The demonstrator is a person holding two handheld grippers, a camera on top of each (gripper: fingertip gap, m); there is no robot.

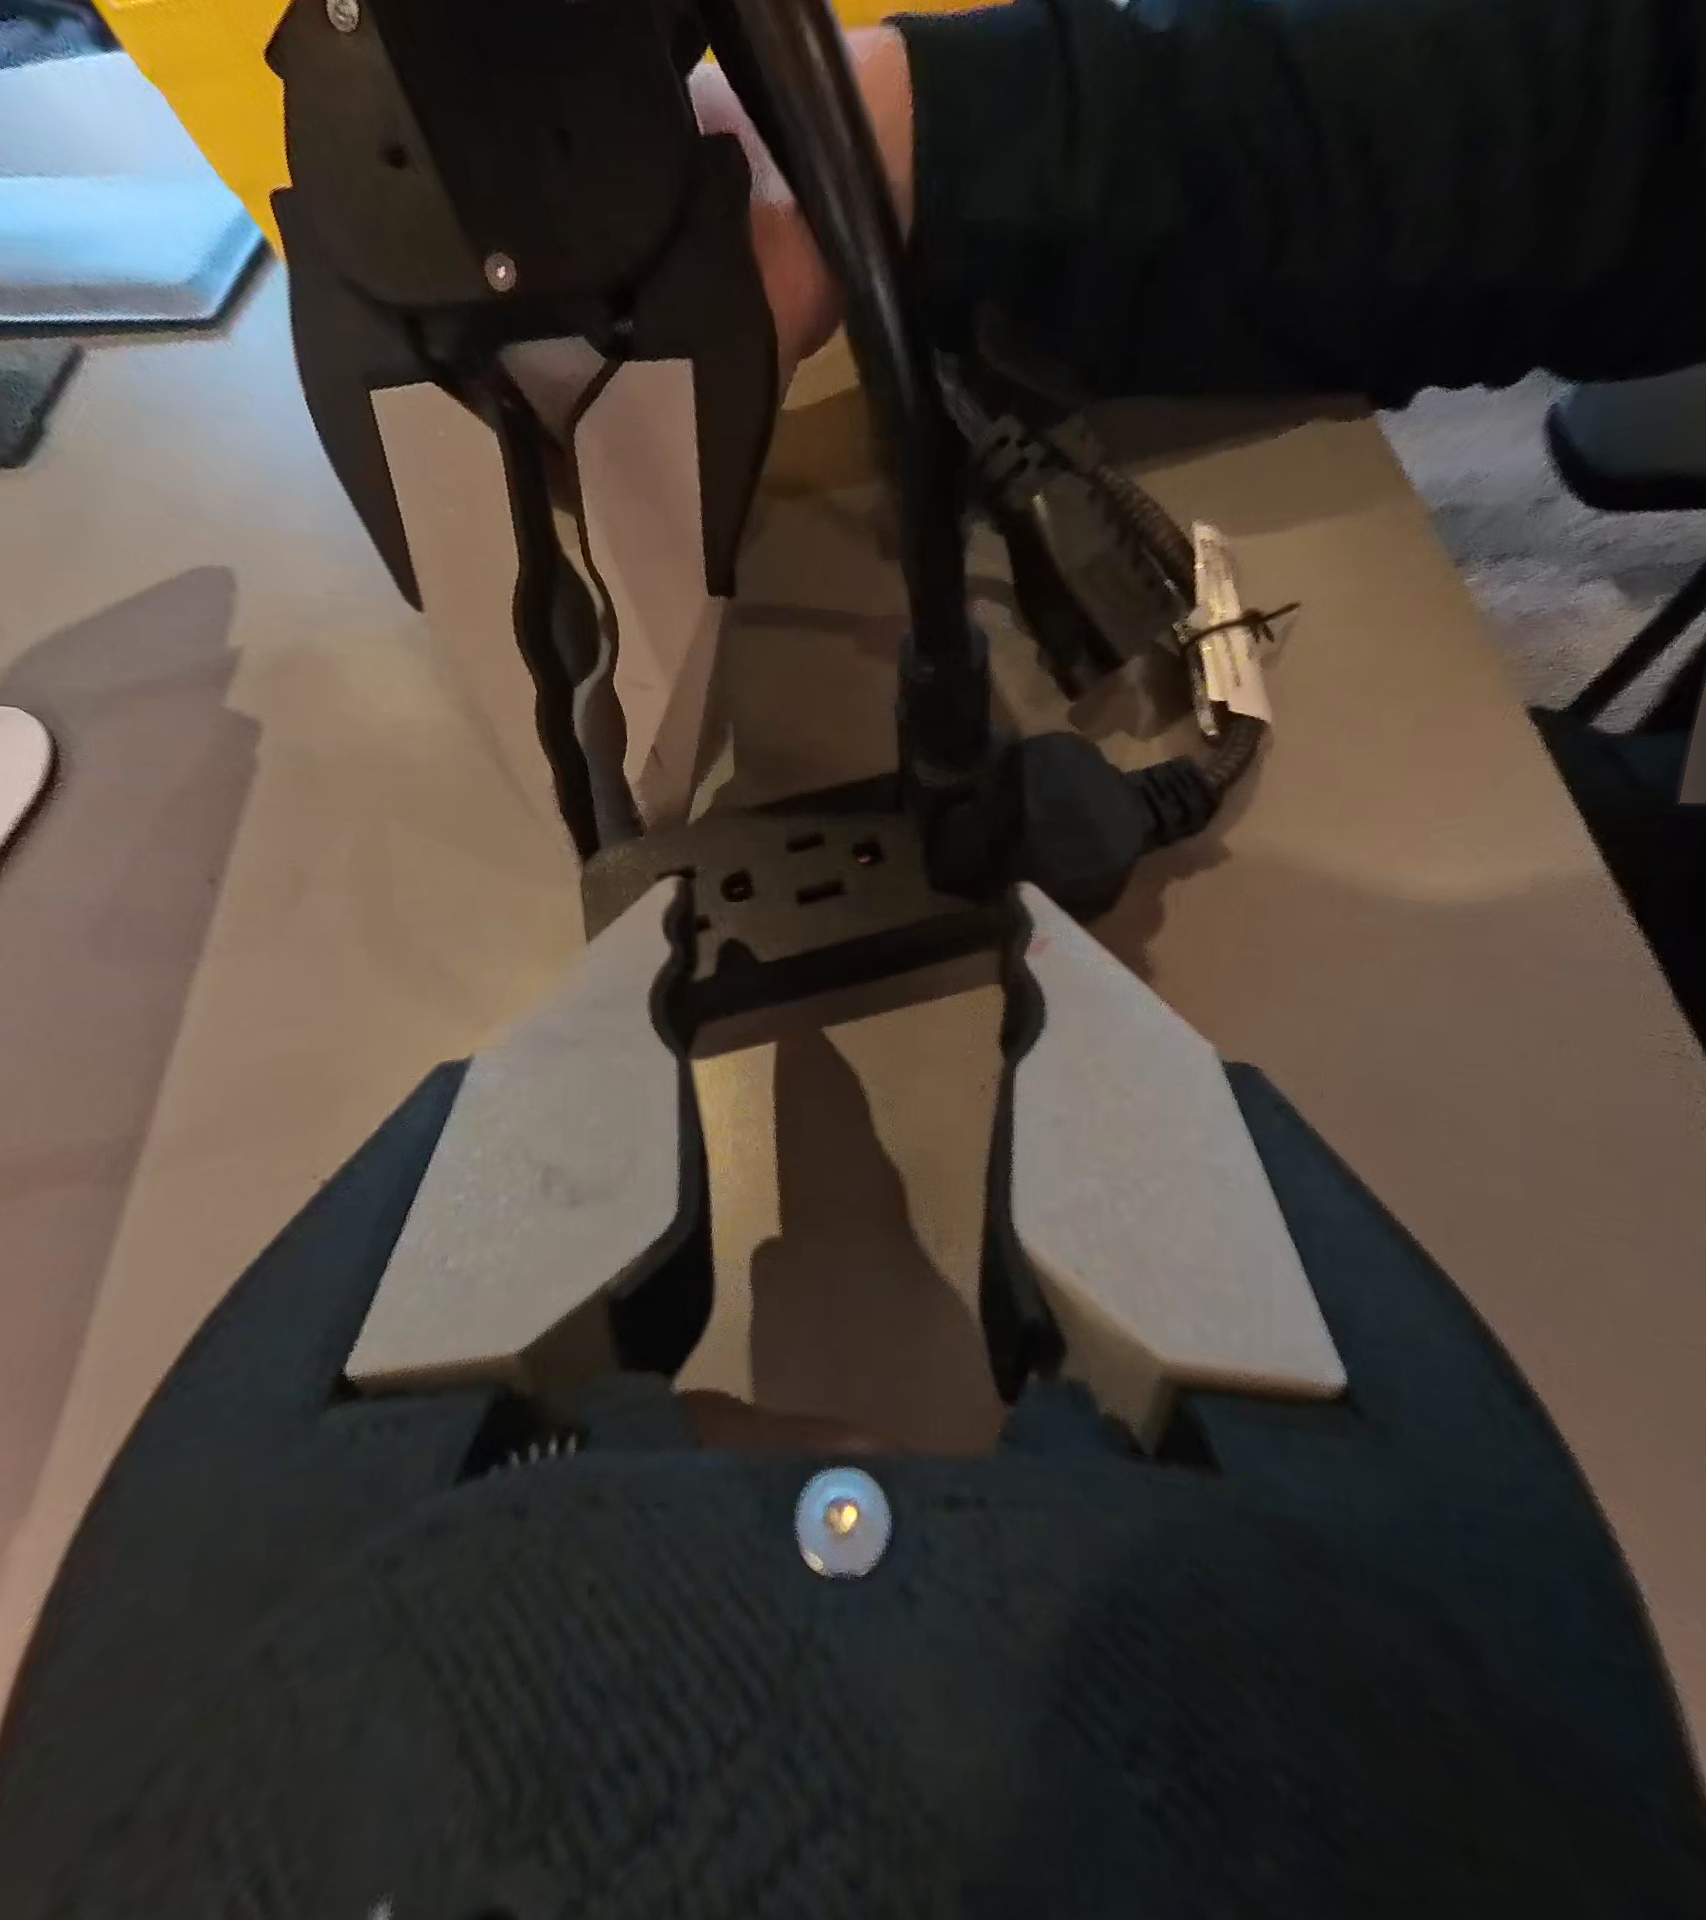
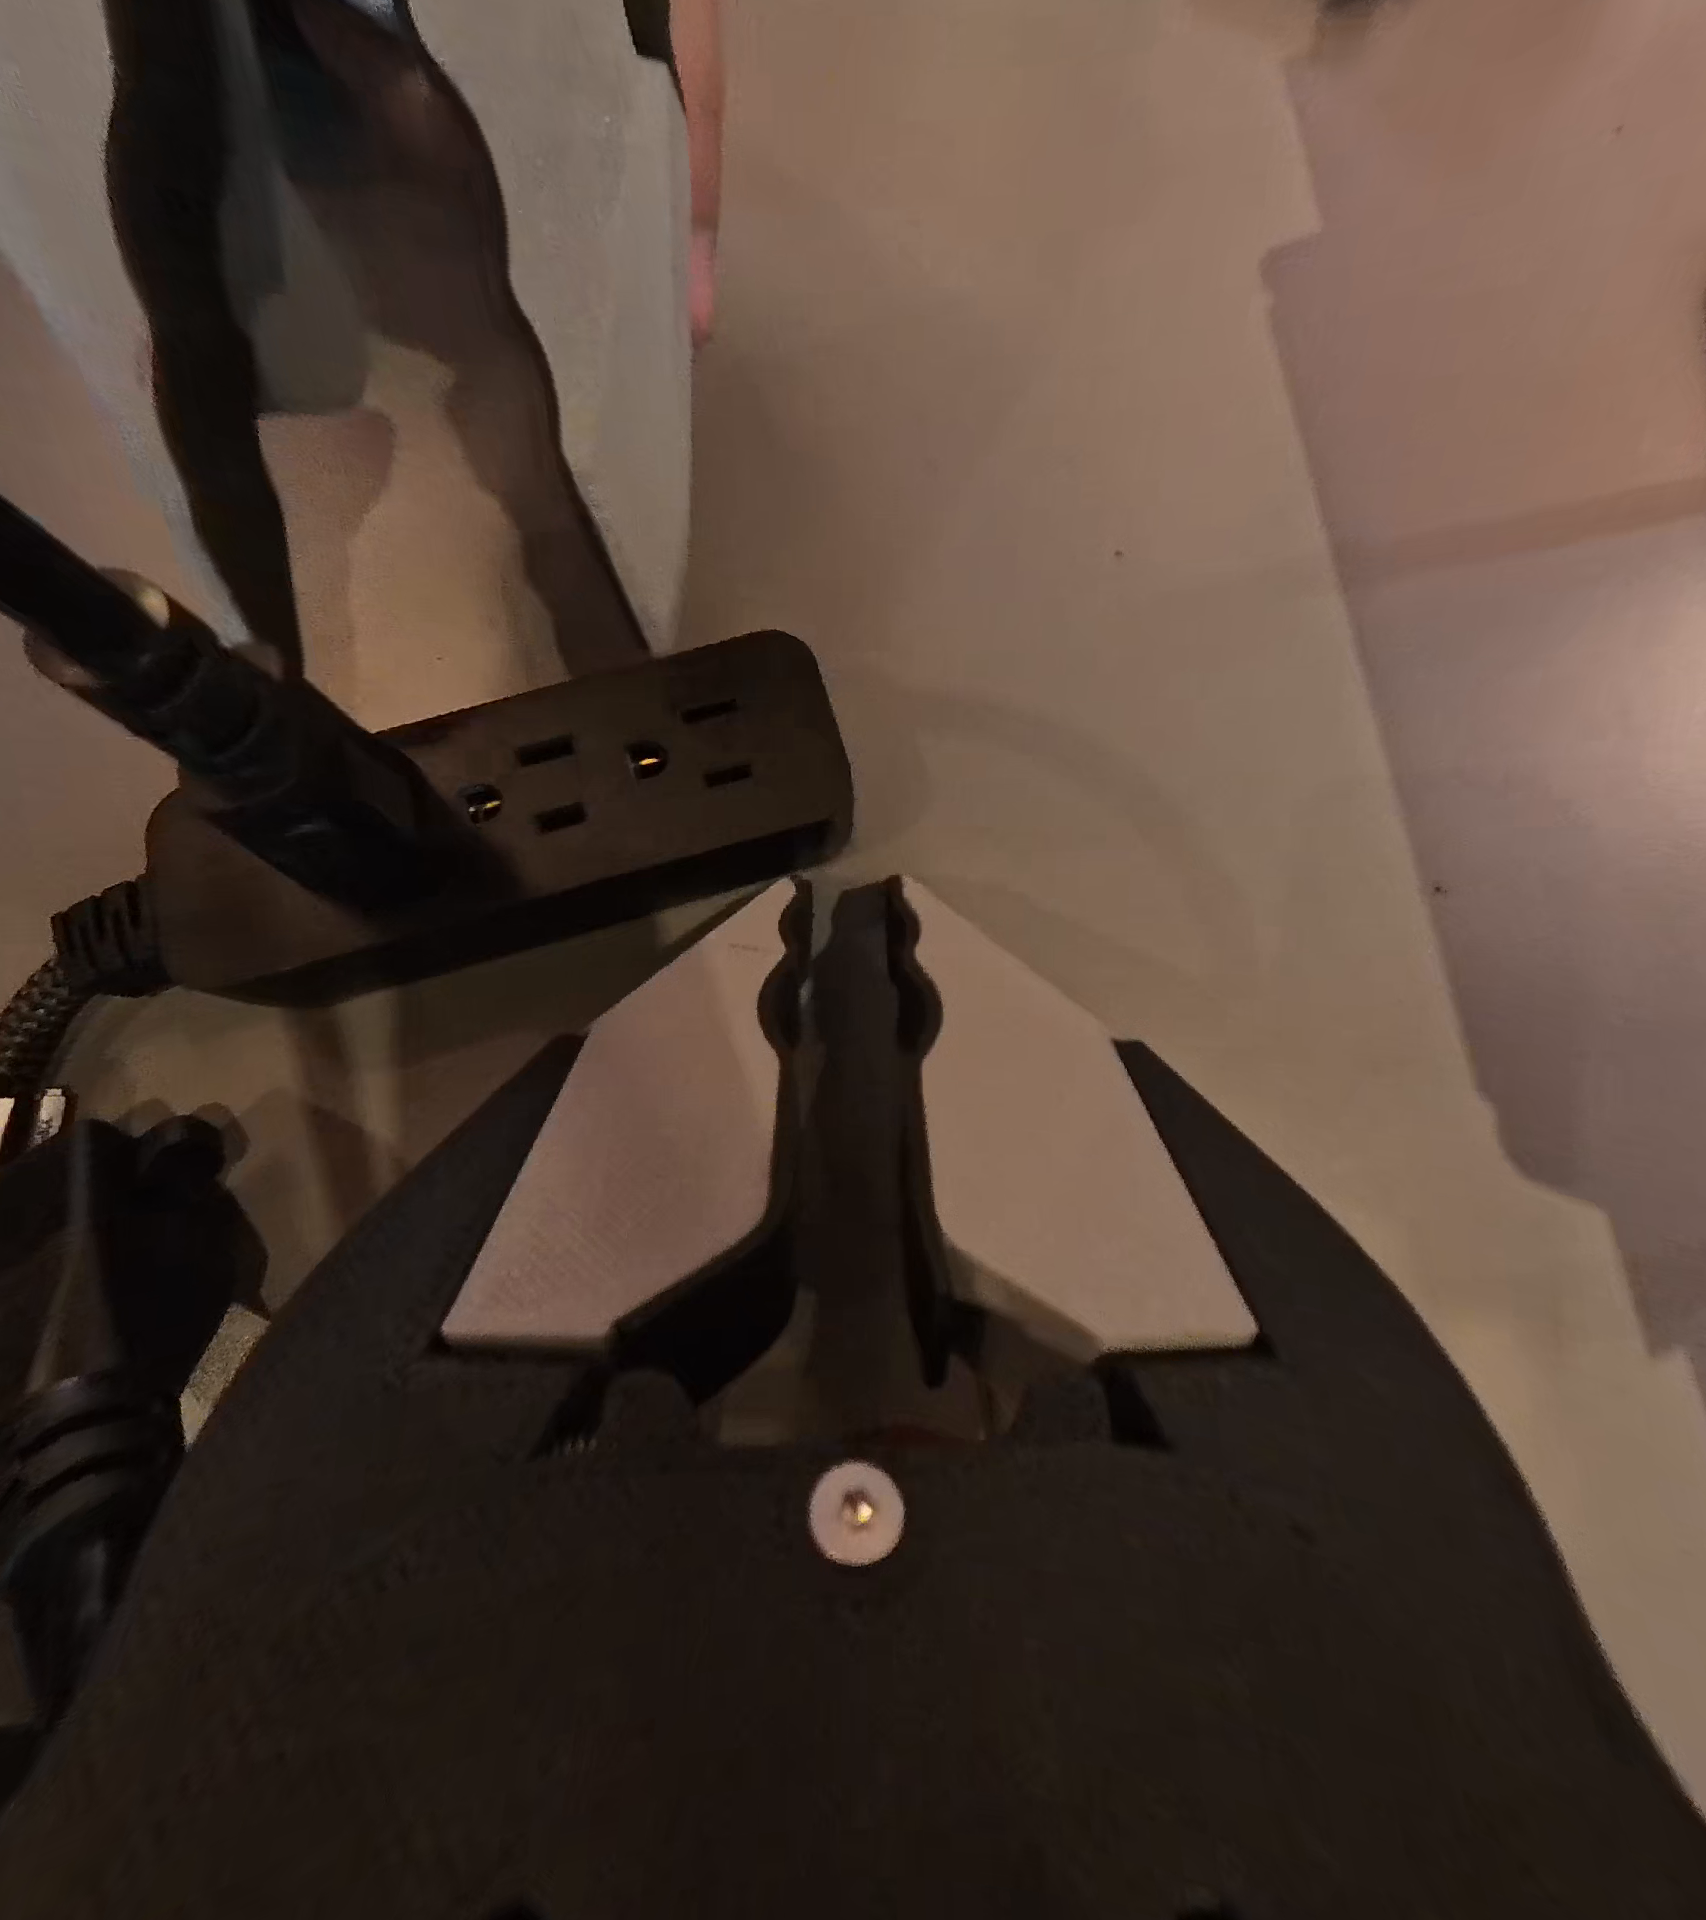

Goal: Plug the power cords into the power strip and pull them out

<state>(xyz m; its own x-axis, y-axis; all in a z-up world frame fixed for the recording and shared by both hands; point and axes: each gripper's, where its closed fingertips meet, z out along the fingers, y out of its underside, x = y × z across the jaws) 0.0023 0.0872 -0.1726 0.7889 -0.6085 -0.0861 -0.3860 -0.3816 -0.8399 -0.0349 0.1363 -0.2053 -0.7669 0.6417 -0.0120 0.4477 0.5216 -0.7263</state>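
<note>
Evidently steadying the black power strip (image 1: 797, 883) at mid-frame on the beige bench (image 1: 257, 935) with the left hand-held gripper (image 1: 833, 899), grey fingers (image 1: 558, 1143) spread to a middling width and tips touching the strip on either side of its two vacant outlets. Not managing to tell from these views whether pinching it or merely pressing it down. Probably bracing it this way to stop it sliding or lifting while a plug is going in or coming out.

Hovering the right hand-held gripper (image 2: 844, 894) with fingers drawn together on nothing, tips just beside the strip's free end at the centre of the right wrist view, seemingly waiting between grasps.

Showing one black power cord (image 1: 937, 727) seated in the outlet at the strip's right end in the left wrist view, cable rising toward the top of the frame. Lying beyond it, at upper right, a tagged bundle of spare cord (image 1: 1088, 561).

Lying flat with outlets facing up, long axis running across the left wrist frame from left to right, braided lead (image 1: 1192, 769) trailing off to the right. Running, in the right wrist view, from lower left up to centre, free end pointing right.
</note>
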